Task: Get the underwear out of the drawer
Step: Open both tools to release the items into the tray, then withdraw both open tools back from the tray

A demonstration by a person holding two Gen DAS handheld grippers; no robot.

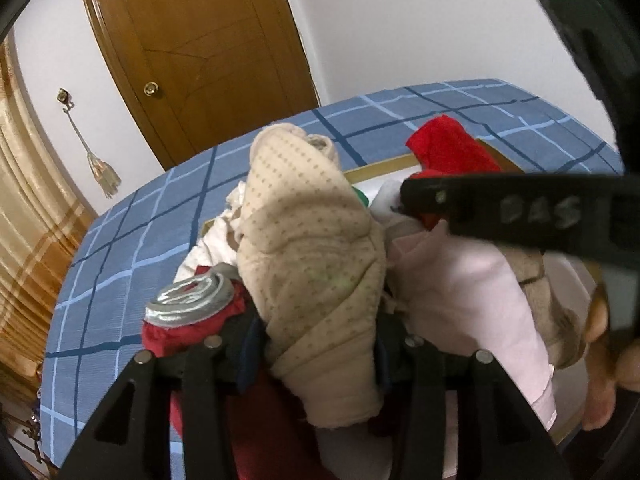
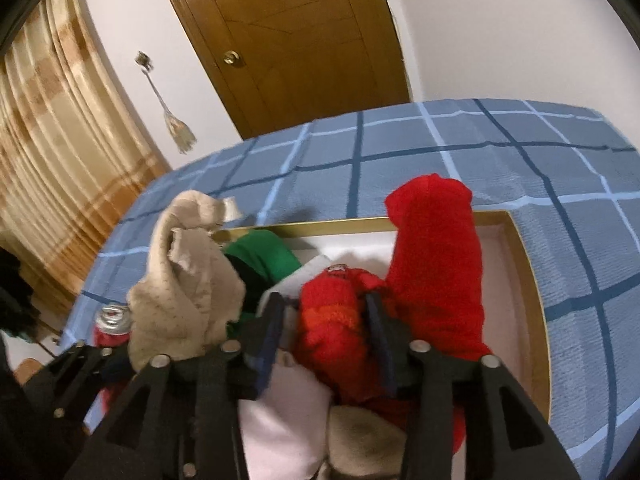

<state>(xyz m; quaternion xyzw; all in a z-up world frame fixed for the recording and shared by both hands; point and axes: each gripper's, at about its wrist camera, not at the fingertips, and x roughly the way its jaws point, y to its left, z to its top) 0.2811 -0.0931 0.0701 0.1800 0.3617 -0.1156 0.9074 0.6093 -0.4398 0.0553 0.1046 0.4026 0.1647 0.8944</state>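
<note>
Blue checked bedspread (image 2: pixel 500 160) under us, drawer (image 2: pixel 524 264) on it; our left gripper (image 1: pixel 316 344) pinches beige underwear (image 1: pixel 308 248), raised above drawer; our right gripper (image 2: pixel 324 340) straddles red garment (image 2: pixel 336 308), pads apart; beyond, wooden door (image 2: pixel 304 40).

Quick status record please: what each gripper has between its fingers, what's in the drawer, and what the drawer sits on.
left gripper: shut on beige dotted underwear, lifted upright
right gripper: jaws around red garment; grip cannot be told
drawer: white inside, gold rim, holds green garment, pink cloth, tall red garment
surface: blue checked bedspread
background: wooden door
</note>
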